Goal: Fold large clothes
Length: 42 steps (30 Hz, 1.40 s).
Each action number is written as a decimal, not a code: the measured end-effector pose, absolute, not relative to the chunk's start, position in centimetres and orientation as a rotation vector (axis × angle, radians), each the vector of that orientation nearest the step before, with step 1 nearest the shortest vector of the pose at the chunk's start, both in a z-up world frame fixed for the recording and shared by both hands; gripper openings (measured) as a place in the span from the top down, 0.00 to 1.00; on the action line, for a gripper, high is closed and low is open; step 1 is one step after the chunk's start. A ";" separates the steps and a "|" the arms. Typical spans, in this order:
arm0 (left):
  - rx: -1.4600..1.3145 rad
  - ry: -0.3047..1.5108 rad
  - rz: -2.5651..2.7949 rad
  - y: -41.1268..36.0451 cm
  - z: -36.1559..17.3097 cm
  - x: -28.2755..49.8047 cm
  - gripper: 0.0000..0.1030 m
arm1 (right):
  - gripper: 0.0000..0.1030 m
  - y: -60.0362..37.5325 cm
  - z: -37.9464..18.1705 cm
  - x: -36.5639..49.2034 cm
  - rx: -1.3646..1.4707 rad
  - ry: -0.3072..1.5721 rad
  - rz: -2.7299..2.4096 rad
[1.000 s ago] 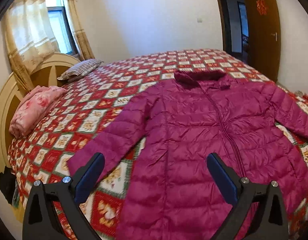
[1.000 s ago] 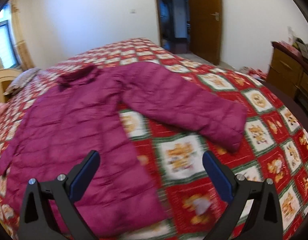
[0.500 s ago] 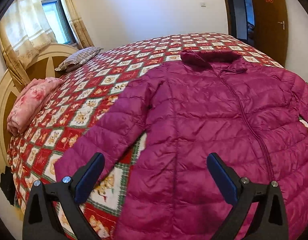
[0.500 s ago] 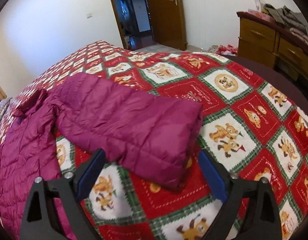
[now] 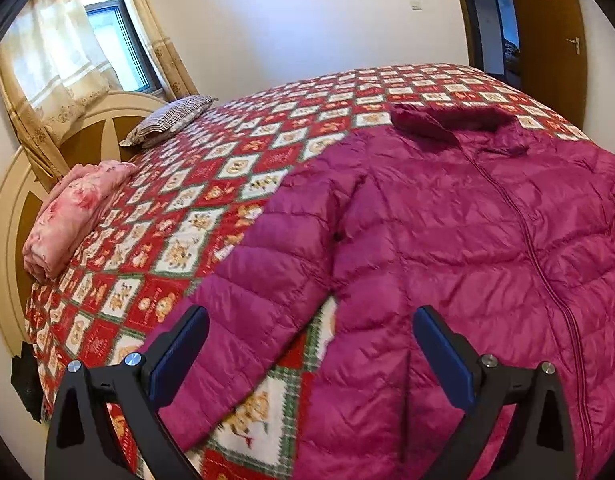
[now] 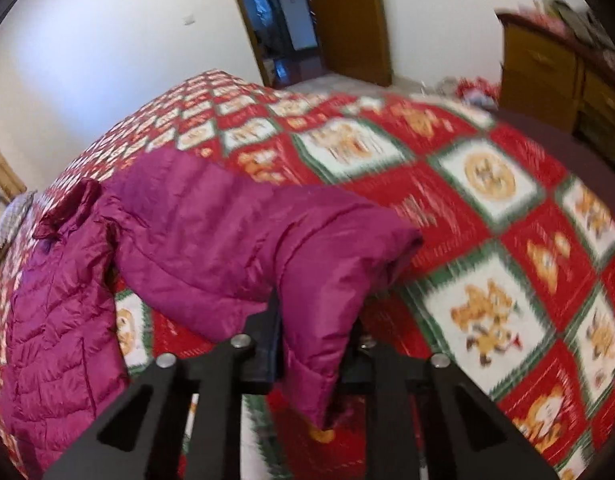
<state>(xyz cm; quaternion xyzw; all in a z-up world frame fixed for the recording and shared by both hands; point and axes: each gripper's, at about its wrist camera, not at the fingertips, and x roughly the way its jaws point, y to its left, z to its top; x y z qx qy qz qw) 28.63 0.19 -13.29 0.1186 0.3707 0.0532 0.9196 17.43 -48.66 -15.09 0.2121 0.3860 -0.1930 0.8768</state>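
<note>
A magenta quilted down jacket (image 5: 447, 232) lies spread face up on the bed, zipper closed, collar at the far end. My left gripper (image 5: 309, 344) is open and hovers just above the jacket's left sleeve (image 5: 243, 300), near its cuff. In the right wrist view my right gripper (image 6: 315, 340) is shut on the cuff end of the other sleeve (image 6: 307, 280) and holds it lifted off the bedspread. The jacket body (image 6: 55, 320) lies to its left.
The bed carries a red, green and white patterned bedspread (image 5: 211, 184). A folded pink blanket (image 5: 75, 216) and a striped pillow (image 5: 167, 120) lie by the headboard. A wooden dresser (image 6: 563, 76) stands right of the bed; an open door (image 6: 347, 20) is beyond.
My right gripper moved onto the right sleeve's cuff, shut on it and lifted it. My left gripper came lower and closer over the left sleeve, still open.
</note>
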 end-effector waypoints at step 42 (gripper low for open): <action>0.227 0.748 0.313 8.1 -14.6 34.5 0.01 | 0.24 -13.8 -16.2 33.3 -0.015 0.795 0.283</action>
